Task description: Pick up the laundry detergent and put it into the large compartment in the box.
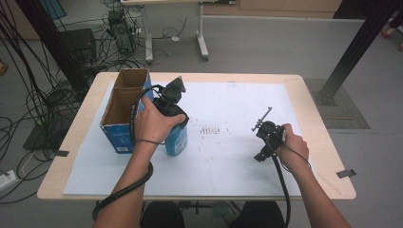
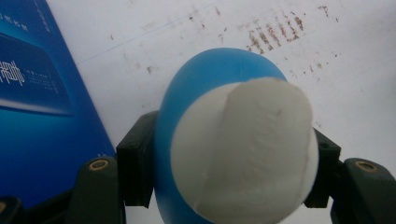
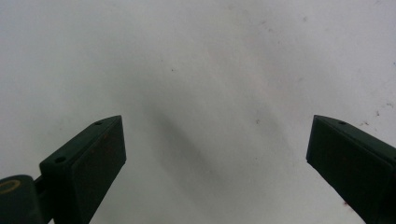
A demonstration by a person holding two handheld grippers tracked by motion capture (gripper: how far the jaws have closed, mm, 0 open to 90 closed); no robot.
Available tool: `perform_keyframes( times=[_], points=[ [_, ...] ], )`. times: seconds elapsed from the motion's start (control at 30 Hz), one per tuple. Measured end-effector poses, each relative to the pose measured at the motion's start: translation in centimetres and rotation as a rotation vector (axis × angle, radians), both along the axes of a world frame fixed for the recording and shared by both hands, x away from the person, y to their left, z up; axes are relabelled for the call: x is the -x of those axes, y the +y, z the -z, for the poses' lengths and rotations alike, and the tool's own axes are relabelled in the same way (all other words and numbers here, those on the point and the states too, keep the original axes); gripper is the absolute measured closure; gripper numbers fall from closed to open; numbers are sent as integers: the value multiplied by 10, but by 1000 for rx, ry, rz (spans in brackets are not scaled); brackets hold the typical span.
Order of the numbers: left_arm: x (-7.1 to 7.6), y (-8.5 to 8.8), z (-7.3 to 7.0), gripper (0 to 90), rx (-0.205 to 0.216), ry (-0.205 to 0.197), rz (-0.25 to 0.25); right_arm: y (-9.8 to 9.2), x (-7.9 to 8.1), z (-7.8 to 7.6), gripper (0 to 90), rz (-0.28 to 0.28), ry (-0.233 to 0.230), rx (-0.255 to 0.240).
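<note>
A blue bottle with a white cap (image 2: 243, 154) sits between the jaws of my left gripper (image 2: 229, 158), which is shut on it. In the high view the bottle (image 1: 177, 140) hangs from the left gripper (image 1: 172, 118) just right of the blue cardboard box (image 1: 124, 111), its base near the white sheet. The box's blue side (image 2: 37, 116) stands close at the left of the left gripper view. My right gripper (image 1: 265, 142) hovers over the right part of the sheet, open, with nothing between its black pads (image 3: 100, 158).
The box is open at the top, with a divider and brown inside walls. A white sheet (image 1: 228, 166) covers most of the wooden table (image 1: 313, 95). Brown smudges (image 1: 214, 129) mark its middle. Cables and a desk frame (image 1: 202, 33) lie on the floor beyond.
</note>
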State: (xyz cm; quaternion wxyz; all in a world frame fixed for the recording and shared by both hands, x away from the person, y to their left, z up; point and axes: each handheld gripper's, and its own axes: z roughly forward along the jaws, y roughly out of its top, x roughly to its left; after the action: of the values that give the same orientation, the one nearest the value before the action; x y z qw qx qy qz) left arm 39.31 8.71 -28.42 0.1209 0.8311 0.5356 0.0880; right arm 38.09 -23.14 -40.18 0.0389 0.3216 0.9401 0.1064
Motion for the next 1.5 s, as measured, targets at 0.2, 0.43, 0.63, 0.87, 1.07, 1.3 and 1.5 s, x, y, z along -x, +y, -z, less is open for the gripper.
perform_keyframes(
  times=[0.2, 0.43, 0.63, 0.87, 1.07, 1.3, 1.5],
  points=[
    [1, -1, 0, 367, 0, -1, -9, 0, -1, 0, 44, -1, -3, -1],
    [0, -3, -7, 369, 7, 5, -1, 1, -3, 0, 44, -5, -2, 5],
    [2, -7, -27, 369, 17, -9, 11, 1, -4, -3, 44, -6, -8, 10],
    [5, -11, -59, 369, 17, -30, 12, 0, -4, -7, 44, -11, -16, 15],
    [5, -13, -86, 369, -7, -47, 13, 0, -4, -12, 44, -13, -27, 12],
    [6, -12, -121, 370, 9, -67, 19, 2, -3, -17, 44, -15, -36, 11],
    [6, -13, -148, 370, 9, -81, 27, 2, -2, -21, 44, -15, -45, 6]
  ],
)
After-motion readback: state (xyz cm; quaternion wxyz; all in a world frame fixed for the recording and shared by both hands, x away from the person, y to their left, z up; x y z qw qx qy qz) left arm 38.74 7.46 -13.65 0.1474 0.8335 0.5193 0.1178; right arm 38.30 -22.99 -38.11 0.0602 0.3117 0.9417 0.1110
